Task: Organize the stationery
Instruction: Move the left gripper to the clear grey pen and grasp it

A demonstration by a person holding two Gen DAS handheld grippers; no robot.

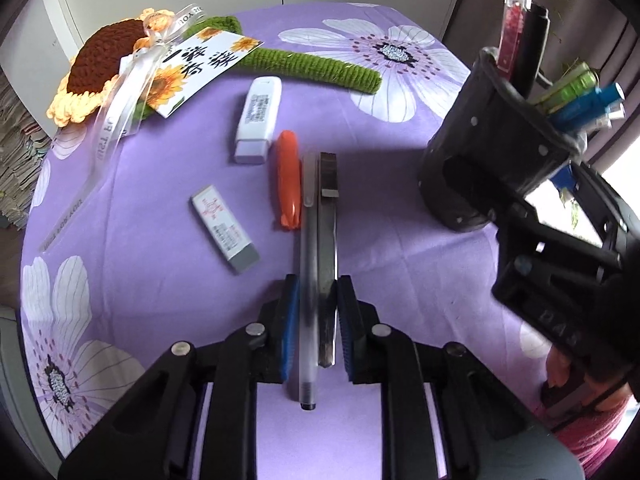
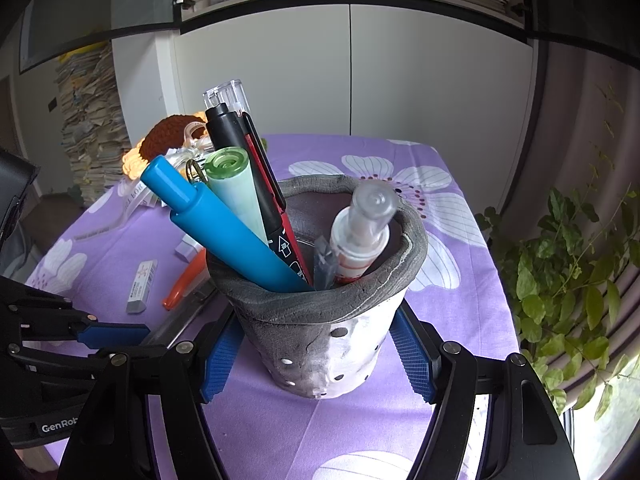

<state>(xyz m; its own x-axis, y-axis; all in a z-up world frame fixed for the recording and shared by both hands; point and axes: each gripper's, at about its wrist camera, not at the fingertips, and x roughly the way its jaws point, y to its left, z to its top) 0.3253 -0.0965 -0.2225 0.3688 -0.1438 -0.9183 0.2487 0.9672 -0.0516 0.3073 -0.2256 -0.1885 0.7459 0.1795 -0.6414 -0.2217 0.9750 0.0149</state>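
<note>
My left gripper [image 1: 318, 308] straddles a clear pen [image 1: 308, 264] and a dark flat ruler-like strip [image 1: 328, 240] lying side by side on the purple cloth; its jaws are close around both, and contact is unclear. An orange pen [image 1: 289, 180], a white correction tape [image 1: 258, 120] and an eraser [image 1: 224, 228] lie beyond. My right gripper [image 2: 316, 344] holds a grey pen pot [image 2: 320, 340] between its blue pads; the pot [image 1: 492, 148] holds a blue marker [image 2: 224, 224], a green tube [image 2: 236, 188], a black-red pen [image 2: 256, 184] and a glue bottle [image 2: 360, 232].
A crocheted sunflower [image 1: 104, 60] with a card and ribbon lies at the far left of the table. A green knitted stem [image 1: 316, 64] lies behind the correction tape. A leafy plant [image 2: 568, 272] stands right of the table. White cabinets stand behind.
</note>
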